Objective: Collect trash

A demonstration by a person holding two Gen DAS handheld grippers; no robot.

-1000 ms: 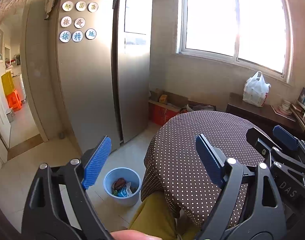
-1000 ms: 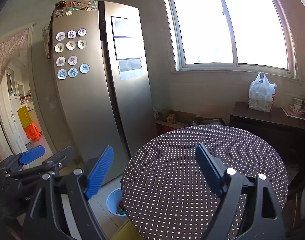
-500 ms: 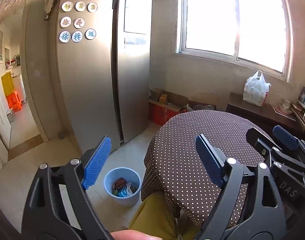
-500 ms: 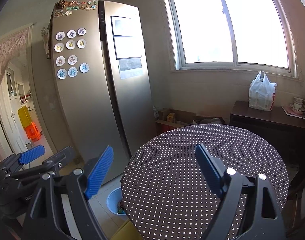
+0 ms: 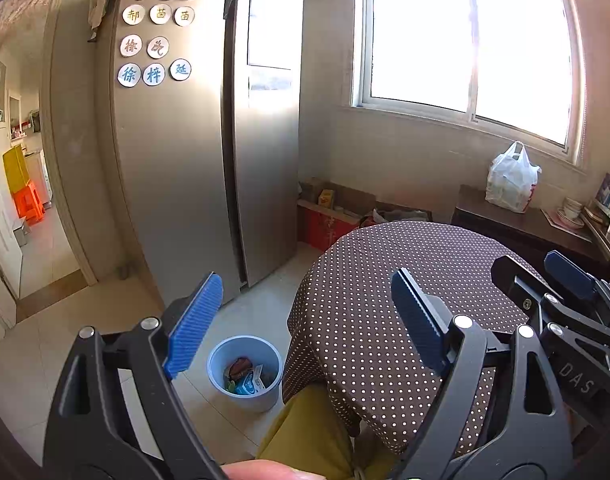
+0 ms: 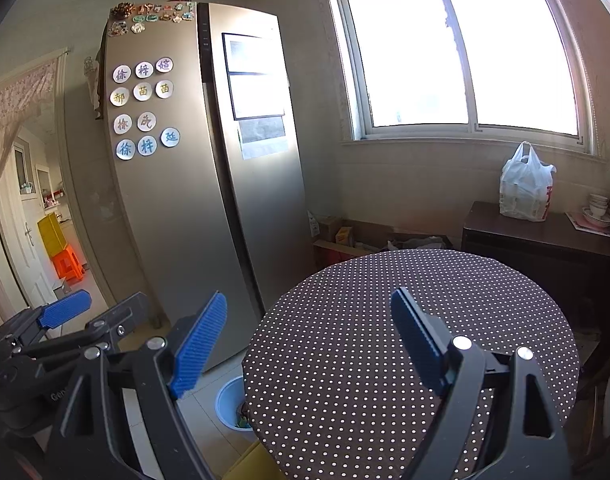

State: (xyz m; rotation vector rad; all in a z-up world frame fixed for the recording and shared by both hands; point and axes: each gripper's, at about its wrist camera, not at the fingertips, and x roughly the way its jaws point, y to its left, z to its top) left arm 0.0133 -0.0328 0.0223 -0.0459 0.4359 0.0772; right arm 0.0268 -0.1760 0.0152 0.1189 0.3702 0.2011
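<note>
Right now the left gripper (image 5: 305, 320) and right gripper (image 6: 309, 340) both hover with jaws wide and empty, while the bin (image 5: 245, 374) with wrappers sits at six o'clock beside the table (image 5: 405, 280), so a careless reach could tip it.

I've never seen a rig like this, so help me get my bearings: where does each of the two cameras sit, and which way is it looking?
Left wrist: sits on the left gripper, looking down at the blue bin and round table; open fingers, the right gripper and a trouser leg show.
Right wrist: sits on the right gripper, looking across the table toward the window; open fingers and the left gripper show.
Shared: table, bin, fridge, white bag.
</note>
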